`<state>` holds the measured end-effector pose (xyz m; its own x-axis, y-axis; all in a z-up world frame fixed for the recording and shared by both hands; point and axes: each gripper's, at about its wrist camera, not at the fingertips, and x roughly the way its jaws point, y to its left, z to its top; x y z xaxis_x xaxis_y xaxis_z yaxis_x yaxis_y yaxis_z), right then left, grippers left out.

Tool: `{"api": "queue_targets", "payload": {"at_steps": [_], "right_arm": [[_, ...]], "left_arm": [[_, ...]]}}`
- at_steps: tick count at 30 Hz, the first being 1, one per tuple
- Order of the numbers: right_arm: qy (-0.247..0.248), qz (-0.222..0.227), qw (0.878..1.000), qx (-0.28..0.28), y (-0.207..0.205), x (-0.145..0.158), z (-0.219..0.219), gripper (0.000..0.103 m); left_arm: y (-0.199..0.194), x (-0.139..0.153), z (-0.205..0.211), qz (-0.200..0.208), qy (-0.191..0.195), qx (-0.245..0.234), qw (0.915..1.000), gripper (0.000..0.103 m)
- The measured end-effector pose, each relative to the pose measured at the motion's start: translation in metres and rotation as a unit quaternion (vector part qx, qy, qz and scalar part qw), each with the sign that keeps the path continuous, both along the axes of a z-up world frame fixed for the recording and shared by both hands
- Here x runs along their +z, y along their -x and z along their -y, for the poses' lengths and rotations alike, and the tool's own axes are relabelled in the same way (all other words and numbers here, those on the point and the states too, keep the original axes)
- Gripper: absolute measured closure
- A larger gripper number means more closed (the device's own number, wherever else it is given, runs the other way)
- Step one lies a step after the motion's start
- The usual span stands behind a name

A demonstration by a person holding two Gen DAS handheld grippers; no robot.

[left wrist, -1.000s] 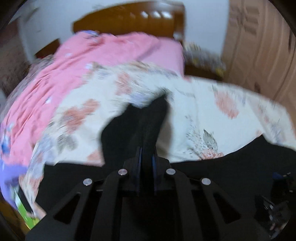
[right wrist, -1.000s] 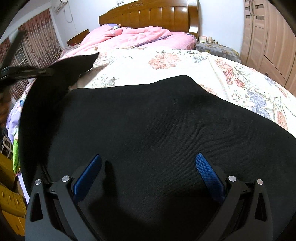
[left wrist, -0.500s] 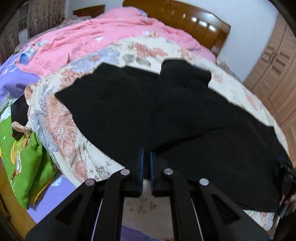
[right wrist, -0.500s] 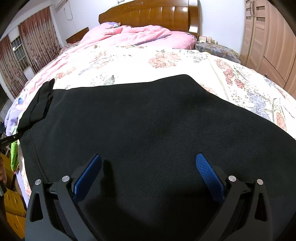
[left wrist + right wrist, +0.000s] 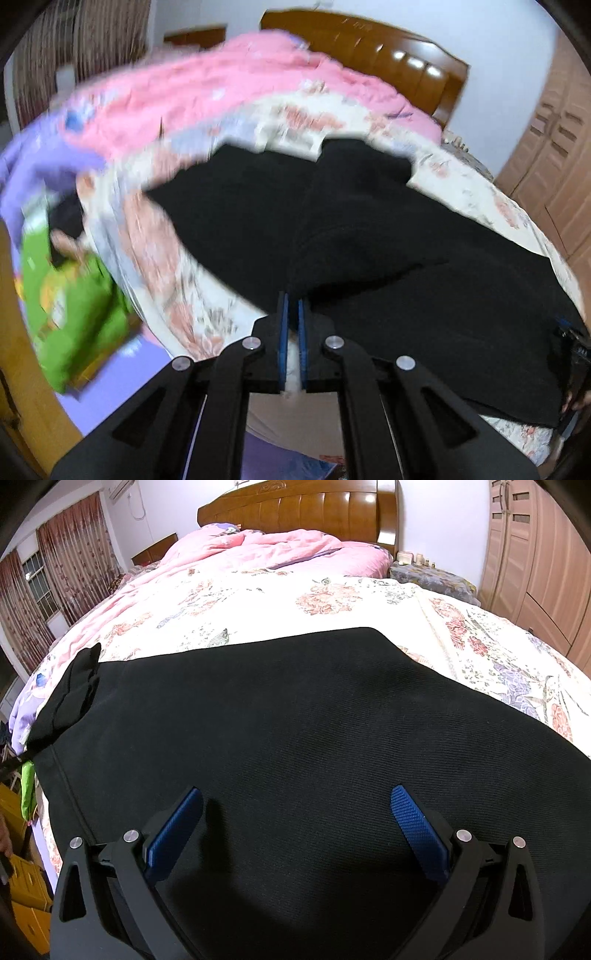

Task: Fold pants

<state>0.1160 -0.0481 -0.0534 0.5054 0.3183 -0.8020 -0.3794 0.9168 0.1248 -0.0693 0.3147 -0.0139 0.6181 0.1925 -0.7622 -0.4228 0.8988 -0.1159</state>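
You had a floral bedspread (image 5: 332, 602) covering the bed, a rumpled pink quilt (image 5: 266, 550) heaped against the wooden headboard (image 5: 295, 507), a wardrobe (image 5: 535, 554) on the right, and curtains (image 5: 74, 550) on the left.

Right gripper (image 5: 295, 812), jaws spread wide, above black pants (image 5: 295, 720) lying flat on floral bedspread (image 5: 332, 602); pink quilt (image 5: 266, 550) beyond.

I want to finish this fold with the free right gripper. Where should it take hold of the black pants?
Probably the near edge of the black pants, coming in low from the bed's near side. The cloth lies flat, so only an edge offers a lip for the right gripper's open jaws to slide around.
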Motion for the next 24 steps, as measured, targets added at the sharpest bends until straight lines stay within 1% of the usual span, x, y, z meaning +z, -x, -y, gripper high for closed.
{"api": "queue_targets", "payload": {"at_steps": [1,2,4,5,6,7,8,9,10,11,13,15,16,17,18,19,20,21,22,23,24], "right_arm": [[0.001,0.0,1.0,0.0,0.0,0.0,0.0,0.004],[0.002,0.0,1.0,0.0,0.0,0.0,0.0,0.004],[0.003,0.0,1.0,0.0,0.001,0.0,0.0,0.004],[0.002,0.0,1.0,0.0,0.002,0.0,0.001,0.004],[0.008,0.002,1.0,-0.002,0.004,0.002,0.0,0.004],[0.018,0.004,1.0,-0.003,0.004,0.002,-0.002,0.004],[0.022,0.008,1.0,0.007,0.008,0.006,-0.009,0.004],[0.014,0.011,1.0,0.024,0.011,0.01,-0.016,0.004],[-0.003,0.017,0.998,0.06,0.019,0.018,-0.032,0.004],[-0.003,0.023,0.997,0.079,0.023,0.022,-0.044,0.004],[0.019,0.036,0.99,0.134,0.034,0.026,-0.082,0.004],[0.047,0.051,0.981,0.179,0.042,0.021,-0.119,0.004],[0.054,0.055,0.979,0.19,0.043,0.018,-0.13,0.004],[0.057,0.054,0.977,0.196,0.043,0.014,-0.139,0.004],[0.057,0.043,0.977,0.199,0.041,0.008,-0.147,0.004],[0.055,0.038,0.978,0.198,0.04,0.005,-0.15,0.004],[0.056,0.034,0.979,0.195,0.039,0.0,-0.15,0.004],[0.058,0.028,0.98,0.189,0.039,-0.006,-0.149,0.004],[0.05,0.026,0.981,0.185,0.038,-0.008,-0.146,0.004],[0.039,0.027,0.982,0.182,0.038,-0.006,-0.143,0.004],[0.03,0.024,0.984,0.174,0.036,-0.005,-0.139,0.004]], "left_arm": [[-0.003,0.004,0.003,-0.002,-0.021,-0.005,0.9998,0.099],[-0.01,-0.002,0.0,-0.015,-0.023,-0.008,0.9996,0.099],[-0.019,-0.021,-0.014,-0.033,0.009,-0.008,0.9994,0.098],[-0.021,-0.029,-0.016,-0.039,0.013,-0.011,0.9991,0.098],[-0.02,-0.029,-0.013,-0.038,0.004,-0.014,0.9992,0.098],[-0.019,-0.026,-0.009,-0.036,-0.012,-0.016,0.9992,0.093],[-0.016,-0.022,-0.004,-0.036,-0.03,-0.017,0.9988,0.082],[-0.015,-0.019,-0.002,-0.04,-0.04,-0.013,0.9983,0.069],[-0.012,-0.016,-0.001,-0.04,-0.045,-0.008,0.9981,0.04],[-0.004,-0.005,0.003,-0.022,-0.051,-0.009,0.9984,0.025],[0.003,0.009,0.008,-0.006,-0.077,-0.007,0.997,0.02],[0.004,0.028,0.023,0.012,-0.107,-0.033,0.9937,0.011],[-0.001,0.034,0.031,0.015,-0.122,-0.05,0.9912,0.009],[-0.011,0.036,0.04,0.009,-0.146,-0.07,0.9868,0.009],[-0.027,0.033,0.051,-0.015,-0.181,-0.094,0.9789,0.009],[-0.037,0.028,0.058,-0.032,-0.199,-0.111,0.973,0.009],[-0.052,0.019,0.067,-0.057,-0.222,-0.145,0.9624,0.01],[-0.064,0.01,0.072,-0.077,-0.234,-0.172,0.9538,0.013],[-0.073,0.002,0.074,-0.092,-0.242,-0.19,0.9471,0.022],[-0.083,-0.007,0.076,-0.11,-0.259,-0.209,0.9367,0.027],[-0.09,-0.015,0.076,-0.121,-0.276,-0.218,0.9284,0.028]]}}
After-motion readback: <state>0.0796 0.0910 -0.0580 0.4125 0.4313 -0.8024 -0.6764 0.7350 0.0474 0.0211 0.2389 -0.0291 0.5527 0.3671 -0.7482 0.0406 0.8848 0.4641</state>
